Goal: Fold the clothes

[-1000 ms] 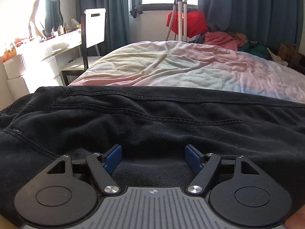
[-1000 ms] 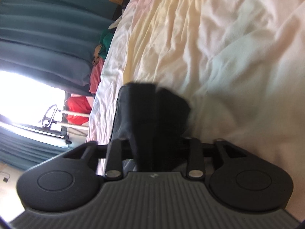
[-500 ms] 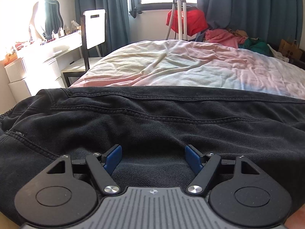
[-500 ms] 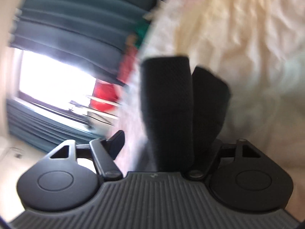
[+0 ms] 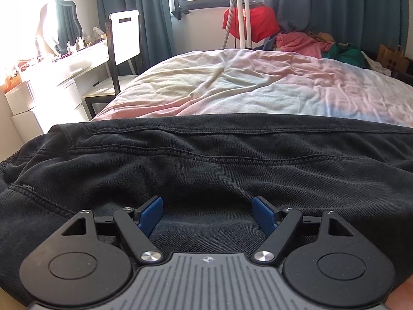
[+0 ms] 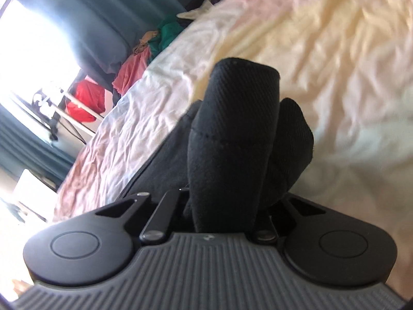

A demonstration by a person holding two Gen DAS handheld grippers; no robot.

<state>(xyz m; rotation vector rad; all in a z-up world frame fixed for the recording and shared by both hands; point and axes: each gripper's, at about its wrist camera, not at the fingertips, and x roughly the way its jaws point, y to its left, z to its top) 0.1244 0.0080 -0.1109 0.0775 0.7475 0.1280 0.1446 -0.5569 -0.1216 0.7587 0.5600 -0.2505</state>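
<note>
Here the right gripper (image 6: 227,201) has just clamped the black garment (image 5: 206,165); left gripper (image 5: 207,213) gapes; label unreadable.

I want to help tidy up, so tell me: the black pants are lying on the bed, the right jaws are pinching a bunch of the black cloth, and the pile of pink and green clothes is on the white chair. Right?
Nearly. The pile of pink and green clothes is not on the white chair; it lies past the far edge of the bed, by the curtain, as the left wrist view shows. The black pants do lie on the bed, and the right gripper does pinch black cloth.
</note>
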